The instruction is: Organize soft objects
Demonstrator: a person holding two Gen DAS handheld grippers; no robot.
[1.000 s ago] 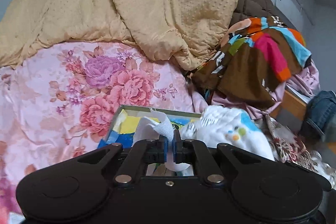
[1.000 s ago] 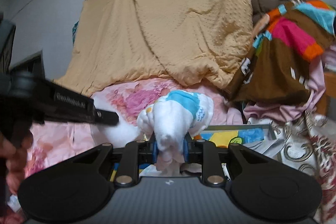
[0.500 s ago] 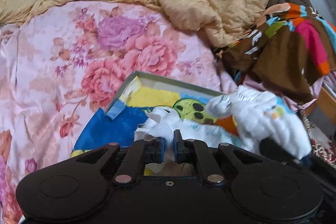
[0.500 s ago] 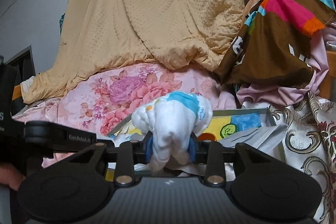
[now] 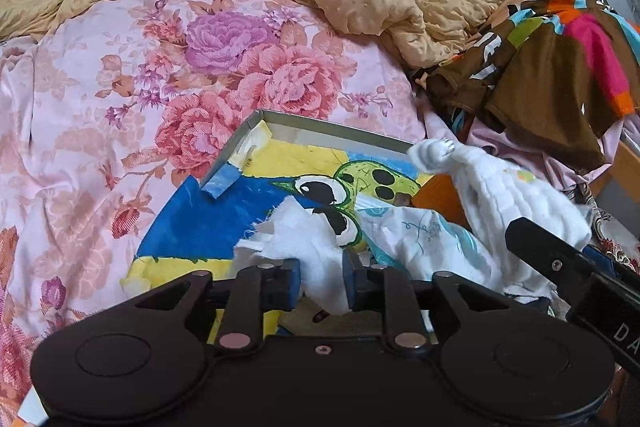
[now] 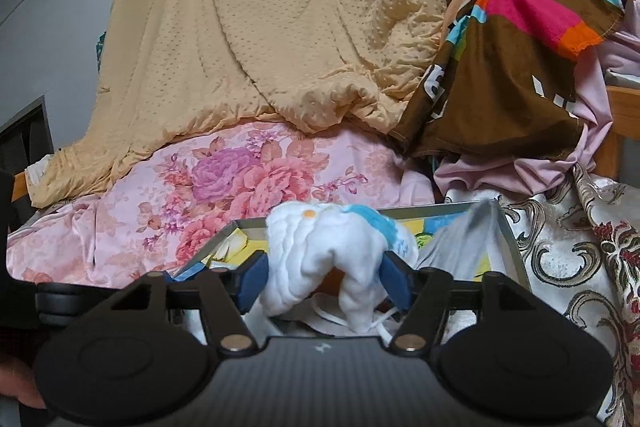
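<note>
Box (image 5: 320, 125): on floral bedspread (image 5: 100, 115); white cloths inside.
Left gripper (image 5: 320, 281): parted, gauze (image 5: 316, 247) between pads.
Right gripper (image 6: 324, 277): wide, around padded cloth (image 6: 332, 247).

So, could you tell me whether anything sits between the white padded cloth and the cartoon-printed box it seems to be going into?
Nothing visible blocks it. The white padded cloth hangs between the right gripper fingers directly above the open box, whose top is uncovered; only other white fabric already lies inside.

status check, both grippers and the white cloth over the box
Left gripper open, white cloth loose between pads. Right gripper open, padded cloth draped between fingers. Both over the box. Nothing blocking.
</note>
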